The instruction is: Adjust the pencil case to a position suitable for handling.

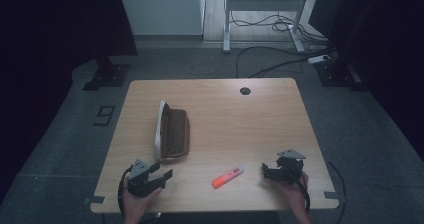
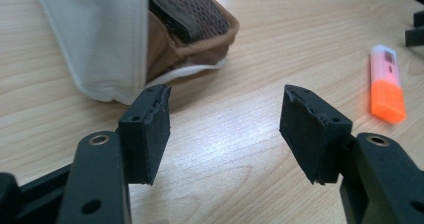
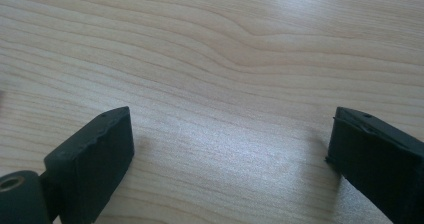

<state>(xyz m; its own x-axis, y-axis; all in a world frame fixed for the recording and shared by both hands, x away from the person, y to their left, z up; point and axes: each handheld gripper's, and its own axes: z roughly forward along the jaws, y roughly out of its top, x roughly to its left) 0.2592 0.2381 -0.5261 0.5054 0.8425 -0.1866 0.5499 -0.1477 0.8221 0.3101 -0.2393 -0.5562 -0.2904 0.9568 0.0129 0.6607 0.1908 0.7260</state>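
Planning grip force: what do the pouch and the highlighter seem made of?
Pouch: soft brown fabric with a mesh panel and a ribbed white flap, matte, probably textile, judging by the weave. Highlighter: smooth, slightly glossy hard plastic, it seems, orange cap on a pale body.

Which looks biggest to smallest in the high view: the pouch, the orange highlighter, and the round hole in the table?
1. The brown-and-white pouch, clearly largest.
2. The orange highlighter.
3. The round hole, smallest; it lies farther from the camera, which shrinks it slightly.
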